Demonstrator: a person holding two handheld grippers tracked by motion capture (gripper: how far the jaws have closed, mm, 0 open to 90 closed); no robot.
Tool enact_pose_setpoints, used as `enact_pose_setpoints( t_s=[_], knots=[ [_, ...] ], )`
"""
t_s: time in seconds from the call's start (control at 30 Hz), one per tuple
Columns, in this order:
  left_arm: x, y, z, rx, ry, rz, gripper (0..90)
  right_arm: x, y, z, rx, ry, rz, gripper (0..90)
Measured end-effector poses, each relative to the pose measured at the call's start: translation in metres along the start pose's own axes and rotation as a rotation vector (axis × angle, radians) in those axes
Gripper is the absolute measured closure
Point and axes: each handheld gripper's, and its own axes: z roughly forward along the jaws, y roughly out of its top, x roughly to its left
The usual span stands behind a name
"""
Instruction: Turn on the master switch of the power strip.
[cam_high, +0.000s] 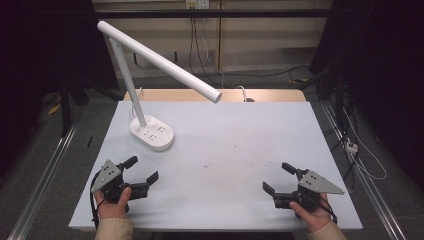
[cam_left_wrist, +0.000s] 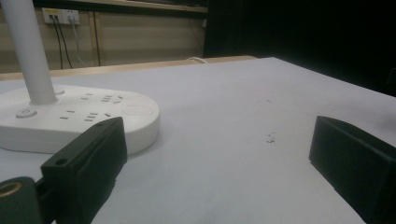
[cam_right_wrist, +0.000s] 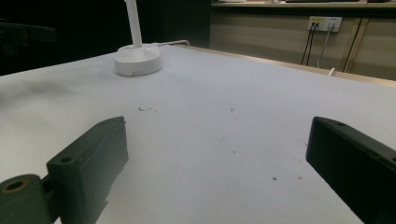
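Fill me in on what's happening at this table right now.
A person sits at a grey table with a two-jaw tool in each hand. The left tool and the right tool both rest near the table's front edge, jaws wide open with nothing between them. The one thing on the table is a white desk lamp at the back left, its arm slanting down toward the middle. The left tool is the nearer one and points toward the lamp's base; neither tool touches it.

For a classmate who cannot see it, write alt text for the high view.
A white desk lamp stands at the back left of a pale table, its arm slanting toward the middle. At the near edge a person's hands hold an open left hand-held gripper and an open right hand-held gripper, both empty.
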Motion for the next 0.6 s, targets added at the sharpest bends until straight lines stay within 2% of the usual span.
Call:
enact_pose_setpoints(
  t_s=[0.37,0.6],
  knots=[
    [0.004,0.005,0.006,0.002,0.016,-0.011,3.7,0.0,0.0,-0.001,-0.004,0.003,0.001,5.2],
    [0.009,0.009,0.012,0.006,0.032,-0.002,3.3,0.0,0.001,-0.001,-0.004,0.005,-0.001,5.2]
  ],
)
